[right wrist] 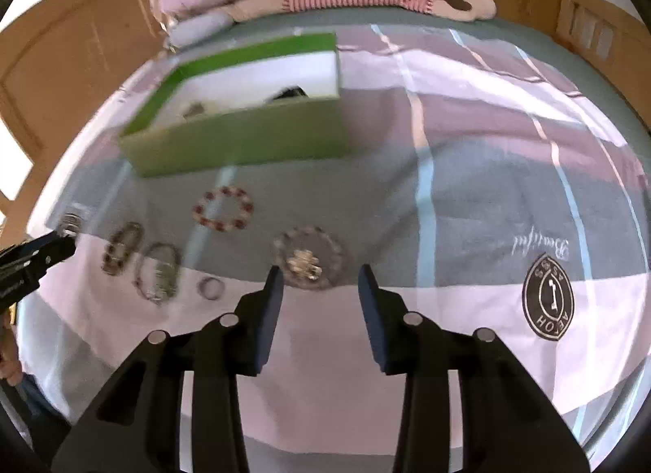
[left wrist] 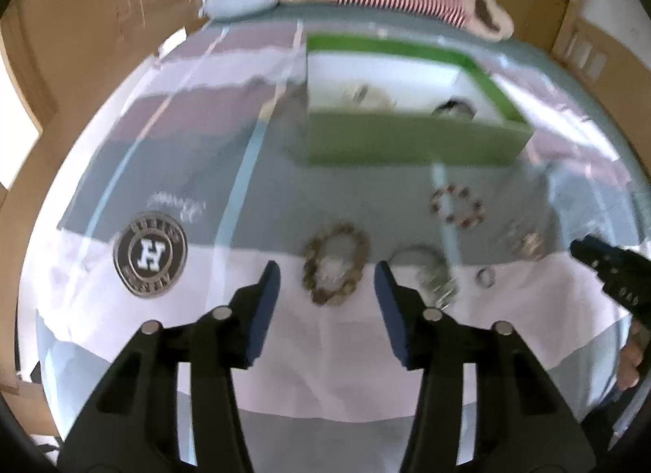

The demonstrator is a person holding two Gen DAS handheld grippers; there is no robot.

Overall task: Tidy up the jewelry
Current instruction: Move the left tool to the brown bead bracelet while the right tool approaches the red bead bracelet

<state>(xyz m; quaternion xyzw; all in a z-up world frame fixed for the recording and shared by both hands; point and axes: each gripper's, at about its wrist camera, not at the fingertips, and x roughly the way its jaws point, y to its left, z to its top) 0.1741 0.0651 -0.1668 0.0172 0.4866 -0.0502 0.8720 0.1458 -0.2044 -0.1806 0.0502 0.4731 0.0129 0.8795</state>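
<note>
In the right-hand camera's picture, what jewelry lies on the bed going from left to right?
Left to right in the right wrist view: brown bead bracelet → silvery bracelet → small ring → red bead bracelet → pale bead bracelet with a gold charm, just ahead of the open right gripper.

The left tool [left wrist: 327, 284] hangs over the bed [left wrist: 122, 330] with its jaws apart and nothing between the blue pads [left wrist: 264, 310]. Just past its tips a brown beaded bracelet [left wrist: 335, 267] lies on the bedspread. To its right lie a silvery chain bracelet [left wrist: 427, 269], a small ring [left wrist: 485, 277] and a red beaded bracelet [left wrist: 457, 205]. A green box [left wrist: 407, 139] stands farther toward the head of the bed. The right tool [left wrist: 606, 265] shows at the right edge, blurred.
</note>
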